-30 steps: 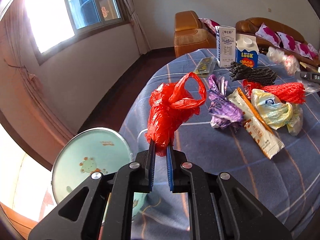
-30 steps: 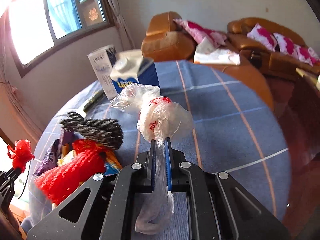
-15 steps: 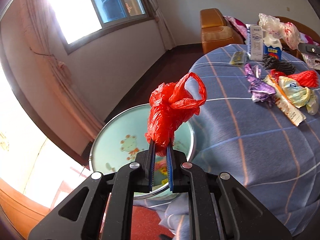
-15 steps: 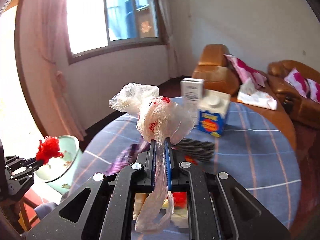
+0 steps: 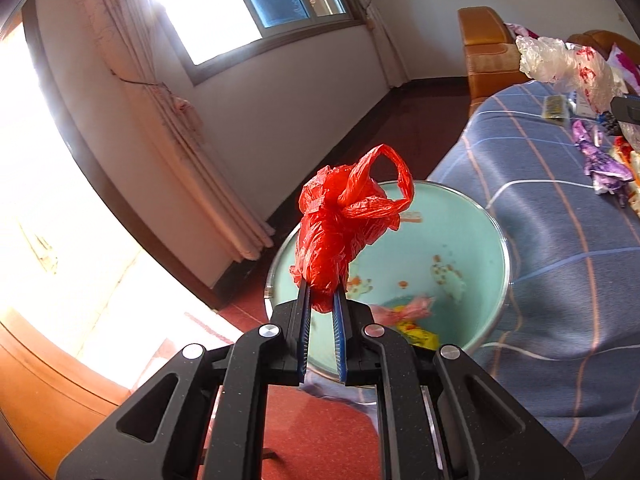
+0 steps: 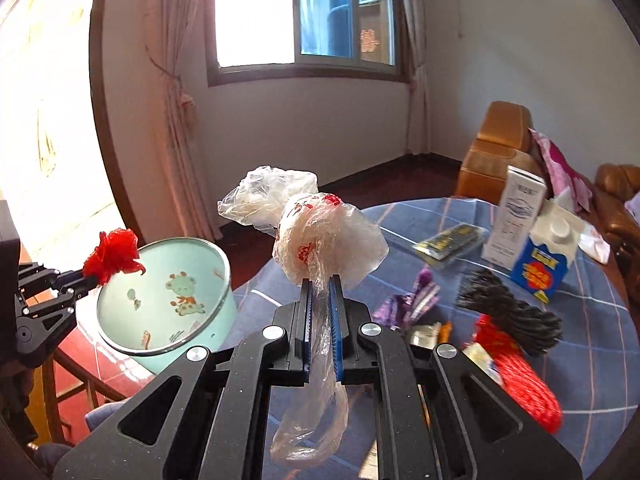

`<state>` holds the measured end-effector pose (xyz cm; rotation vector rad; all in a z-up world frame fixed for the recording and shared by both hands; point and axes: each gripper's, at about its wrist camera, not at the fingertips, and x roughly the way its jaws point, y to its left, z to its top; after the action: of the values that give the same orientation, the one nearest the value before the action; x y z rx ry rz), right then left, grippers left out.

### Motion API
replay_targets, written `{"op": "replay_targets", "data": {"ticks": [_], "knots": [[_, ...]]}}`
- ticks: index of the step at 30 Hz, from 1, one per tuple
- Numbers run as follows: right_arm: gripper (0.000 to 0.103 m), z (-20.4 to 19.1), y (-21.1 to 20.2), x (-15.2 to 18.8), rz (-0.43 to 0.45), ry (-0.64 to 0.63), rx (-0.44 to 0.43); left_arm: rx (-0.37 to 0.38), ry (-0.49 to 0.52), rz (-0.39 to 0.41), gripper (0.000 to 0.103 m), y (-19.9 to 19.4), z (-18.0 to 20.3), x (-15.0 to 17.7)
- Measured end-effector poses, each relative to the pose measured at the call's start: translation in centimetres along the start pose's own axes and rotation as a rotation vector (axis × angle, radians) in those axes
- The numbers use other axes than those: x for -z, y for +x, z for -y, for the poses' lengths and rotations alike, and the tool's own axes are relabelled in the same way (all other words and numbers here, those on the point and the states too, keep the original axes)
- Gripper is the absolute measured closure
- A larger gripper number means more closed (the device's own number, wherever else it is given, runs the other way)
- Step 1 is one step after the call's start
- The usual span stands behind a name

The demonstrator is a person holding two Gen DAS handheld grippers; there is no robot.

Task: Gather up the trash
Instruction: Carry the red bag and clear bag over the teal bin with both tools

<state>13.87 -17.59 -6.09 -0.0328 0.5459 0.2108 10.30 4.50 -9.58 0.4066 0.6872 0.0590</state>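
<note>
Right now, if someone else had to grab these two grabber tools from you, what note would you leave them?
Left gripper: shut on the red bag, over the mint bin.
Right gripper: shut on the clear bag, above the table, short of the bin.
Done: some trash lies in the bin.
Left: drop both bags in, then collect the wrappers, red net, black net and cartons.

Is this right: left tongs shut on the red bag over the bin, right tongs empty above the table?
Not quite. The right tongs are not empty: they are shut on a clear plastic bag, as the right wrist view shows. The left tongs do grip the red bag over the bin.
</note>
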Motion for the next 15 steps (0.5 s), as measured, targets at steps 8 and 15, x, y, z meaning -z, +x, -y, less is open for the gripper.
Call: {"op": "replay_targets", "data": {"ticks": [8,15], "knots": [[0.094,-3.5,2.9,-0.9,-0.030,-0.071,-0.038,-0.121,0.019,-0.022,0.093,1.5,-2.1,0.5],[0.094,-6.0,5.8,-0.7,-0.064,-0.131,-0.060,-0.130,0.009,-0.047,0.093,2.9,-3.0,0.8]]}}
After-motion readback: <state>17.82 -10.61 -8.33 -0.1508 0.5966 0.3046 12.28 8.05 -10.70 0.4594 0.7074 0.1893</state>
